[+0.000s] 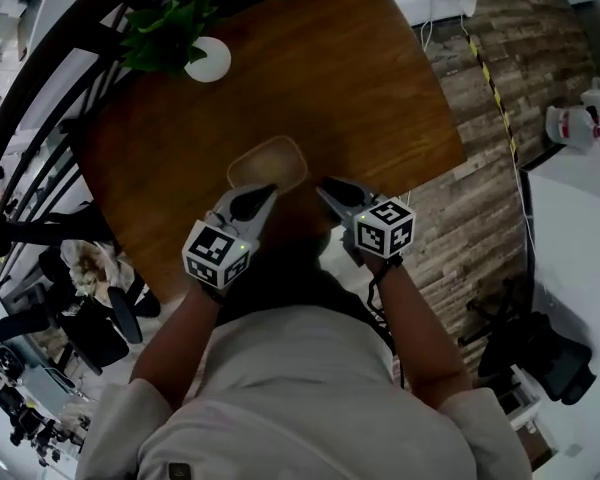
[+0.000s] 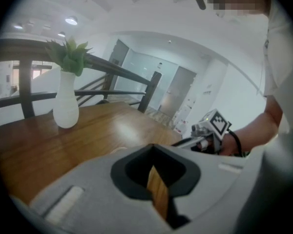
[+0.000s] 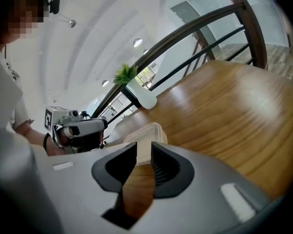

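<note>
Container [image 1: 268, 164] near the table's [image 1: 380, 98] front edge, long axis crosswise, right end tilted away; contents indistinct. Left gripper [image 1: 263, 191], jaws together and empty, covers its near rim; right gripper [image 1: 326, 184] stands narrowly parted beside it.

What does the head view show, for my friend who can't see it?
Seen from above, a person holds the left gripper and right gripper near a shallow tan container on a wooden table. A white vase of green leaves stands at its far corner.
</note>
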Demonstrator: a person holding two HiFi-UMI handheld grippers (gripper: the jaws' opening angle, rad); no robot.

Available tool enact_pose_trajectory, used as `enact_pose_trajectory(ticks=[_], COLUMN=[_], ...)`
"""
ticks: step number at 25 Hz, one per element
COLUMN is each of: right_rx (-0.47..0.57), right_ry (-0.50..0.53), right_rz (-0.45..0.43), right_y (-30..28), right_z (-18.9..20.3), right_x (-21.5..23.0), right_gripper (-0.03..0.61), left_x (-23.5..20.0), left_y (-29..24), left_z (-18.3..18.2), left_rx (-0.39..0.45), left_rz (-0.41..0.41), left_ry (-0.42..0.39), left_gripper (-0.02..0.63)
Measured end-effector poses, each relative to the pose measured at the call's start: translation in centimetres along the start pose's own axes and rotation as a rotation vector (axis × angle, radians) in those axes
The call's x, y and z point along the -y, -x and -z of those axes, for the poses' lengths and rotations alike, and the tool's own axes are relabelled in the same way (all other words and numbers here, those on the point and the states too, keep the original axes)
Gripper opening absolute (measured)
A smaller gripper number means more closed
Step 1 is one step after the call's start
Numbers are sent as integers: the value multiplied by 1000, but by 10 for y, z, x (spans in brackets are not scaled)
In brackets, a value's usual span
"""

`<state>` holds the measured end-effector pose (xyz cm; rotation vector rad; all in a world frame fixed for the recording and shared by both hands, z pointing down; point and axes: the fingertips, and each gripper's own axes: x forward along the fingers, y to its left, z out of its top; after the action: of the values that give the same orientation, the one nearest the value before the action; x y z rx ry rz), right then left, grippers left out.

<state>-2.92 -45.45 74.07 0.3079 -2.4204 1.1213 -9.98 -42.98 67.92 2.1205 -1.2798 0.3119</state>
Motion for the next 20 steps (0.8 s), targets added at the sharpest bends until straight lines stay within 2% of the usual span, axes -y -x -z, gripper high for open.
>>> enact_pose_trajectory(ticks=[9,20], right_rx=[-55,-72], right_ry=[-101,-188], right_rz=[-56,-90], right_y=[-26,-45], right_z=[25,34], right_x=[27,45], right_gripper=[87,71], left_x=[-16,-30], left_y=[-16,-23], left_z=[11,25], left_rx=[-34,-53], left_rz=[26,12], left_ry=[8,23], left_gripper=[3,3])
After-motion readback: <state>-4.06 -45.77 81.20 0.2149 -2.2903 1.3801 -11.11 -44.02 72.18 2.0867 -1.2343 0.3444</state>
